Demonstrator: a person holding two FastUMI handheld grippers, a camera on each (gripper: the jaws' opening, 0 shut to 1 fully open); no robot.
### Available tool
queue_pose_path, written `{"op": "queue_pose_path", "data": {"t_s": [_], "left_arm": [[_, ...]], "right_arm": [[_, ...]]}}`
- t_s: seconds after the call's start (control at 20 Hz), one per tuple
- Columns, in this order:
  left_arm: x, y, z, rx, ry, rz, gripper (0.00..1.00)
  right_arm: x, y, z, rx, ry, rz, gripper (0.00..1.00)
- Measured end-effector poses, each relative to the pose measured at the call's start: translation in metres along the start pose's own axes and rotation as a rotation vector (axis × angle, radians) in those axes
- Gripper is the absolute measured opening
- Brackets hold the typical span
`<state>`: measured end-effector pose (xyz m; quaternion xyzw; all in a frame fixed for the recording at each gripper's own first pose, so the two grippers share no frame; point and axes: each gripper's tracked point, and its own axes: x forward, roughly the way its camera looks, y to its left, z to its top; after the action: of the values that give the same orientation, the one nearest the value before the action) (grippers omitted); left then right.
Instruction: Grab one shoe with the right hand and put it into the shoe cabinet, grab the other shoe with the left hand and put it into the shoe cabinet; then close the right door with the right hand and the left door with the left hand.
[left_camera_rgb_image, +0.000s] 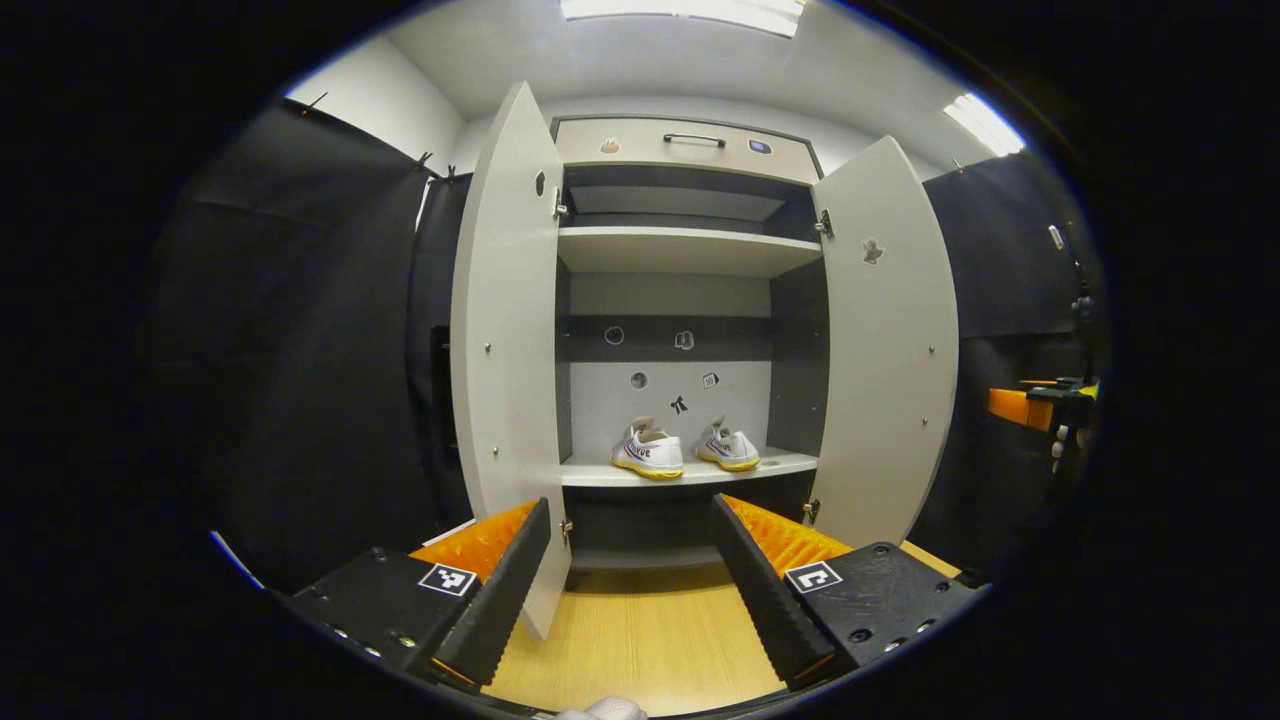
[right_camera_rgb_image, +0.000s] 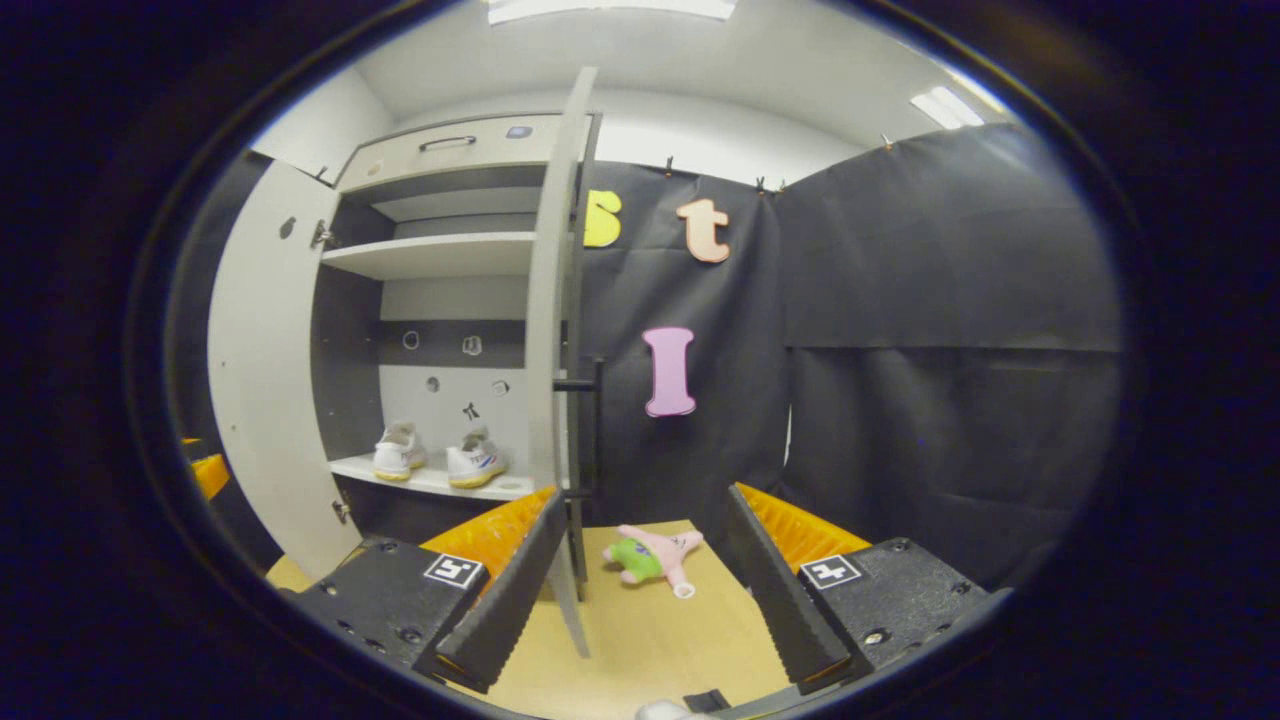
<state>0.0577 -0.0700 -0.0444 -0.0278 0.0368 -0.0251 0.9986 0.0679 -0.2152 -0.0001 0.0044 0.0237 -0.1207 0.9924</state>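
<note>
The left tongs (left_camera_rgb_image: 632, 590) gape wide, holding nothing, over the wooden floor (left_camera_rgb_image: 640, 640) before the shoe cabinet (left_camera_rgb_image: 690, 150). Both shoes sit side by side on its lower shelf (left_camera_rgb_image: 690, 468): one shoe (left_camera_rgb_image: 648, 450) left, the other shoe (left_camera_rgb_image: 728, 447) right. The left door (left_camera_rgb_image: 505, 340) and right door (left_camera_rgb_image: 885, 340) stand open. The right tongs (right_camera_rgb_image: 645, 590), also wide and empty, face the right door's edge, a plush toy (right_camera_rgb_image: 655, 555) lying just beyond.

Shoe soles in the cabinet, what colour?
Yellow soles on white shoes, clearest in the left gripper view.
</note>
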Motion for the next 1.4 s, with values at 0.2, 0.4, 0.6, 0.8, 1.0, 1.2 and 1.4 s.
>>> {"op": "queue_pose_path", "data": {"t_s": [0.2, 0.4, 0.6, 0.8, 1.0, 1.2, 1.4], "left_arm": [[0.005, -0.022, 0.01, 0.025, -0.027, 0.042, 0.96], [0.005, -0.036, 0.013, 0.032, -0.039, 0.083, 0.96], [0.007, -0.045, 0.008, 0.04, -0.031, 0.089, 0.96], [0.01, -0.046, 0.003, 0.051, -0.025, 0.095, 0.96], [0.006, -0.036, 0.005, 0.052, -0.027, 0.112, 0.96], [-0.002, -0.024, 0.005, 0.055, -0.018, 0.129, 0.96], [-0.012, -0.011, 0.007, 0.06, -0.019, 0.14, 0.96]], "right_arm": [[0.056, -0.014, 0.005, 0.02, 0.022, 0.049, 1.0], [0.081, -0.005, 0.01, 0.028, 0.03, 0.119, 1.0], [0.084, 0.005, 0.011, 0.034, 0.022, 0.178, 0.97], [0.08, 0.008, 0.012, 0.027, 0.021, 0.168, 0.95], [0.077, 0.02, 0.012, 0.033, 0.022, 0.177, 0.96], [0.067, 0.059, 0.009, 0.04, 0.021, 0.258, 0.88], [0.063, 0.116, 0.007, 0.006, 0.018, 0.371, 0.96]]}}
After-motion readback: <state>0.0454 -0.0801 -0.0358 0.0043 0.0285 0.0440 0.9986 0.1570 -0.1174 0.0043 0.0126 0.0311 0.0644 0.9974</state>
